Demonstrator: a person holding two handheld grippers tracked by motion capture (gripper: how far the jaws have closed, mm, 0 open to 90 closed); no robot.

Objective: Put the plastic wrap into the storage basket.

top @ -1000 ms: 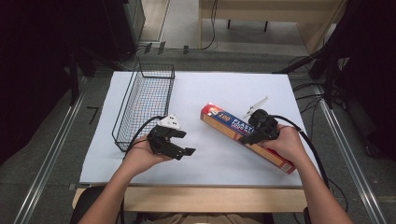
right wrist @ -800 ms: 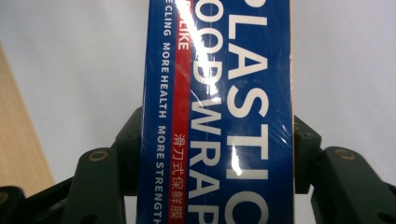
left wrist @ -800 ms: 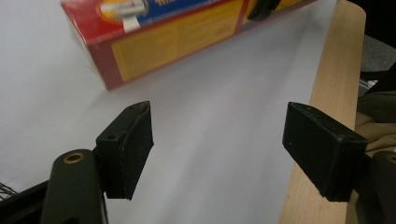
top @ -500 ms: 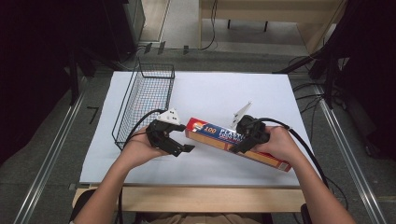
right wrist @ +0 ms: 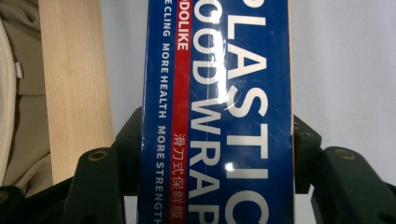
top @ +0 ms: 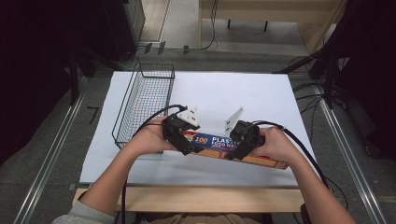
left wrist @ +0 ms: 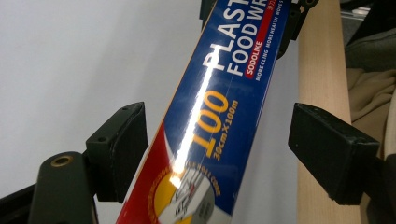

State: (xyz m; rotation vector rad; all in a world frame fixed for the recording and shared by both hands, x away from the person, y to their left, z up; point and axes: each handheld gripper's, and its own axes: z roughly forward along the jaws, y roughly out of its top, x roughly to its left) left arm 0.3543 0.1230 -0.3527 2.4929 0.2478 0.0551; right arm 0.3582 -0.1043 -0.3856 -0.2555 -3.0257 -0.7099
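Plastic wrap box [top: 224,144] carried leftward, clamped by right gripper [top: 239,148], left gripper [top: 183,143] newly opened around it

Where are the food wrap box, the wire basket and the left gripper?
food wrap box [top: 219,142], high view, on its blue top face.
wire basket [top: 144,100], high view, on its mesh floor.
left gripper [left wrist: 215,154], left gripper view, between its open jaws.

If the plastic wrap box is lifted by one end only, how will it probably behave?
The plastic wrap box looks long and stiff, so it should probably stay straight but tip at its free end. Its glossy face may be slippery between the pads. The right gripper clamps it; the left gripper stands open around it.
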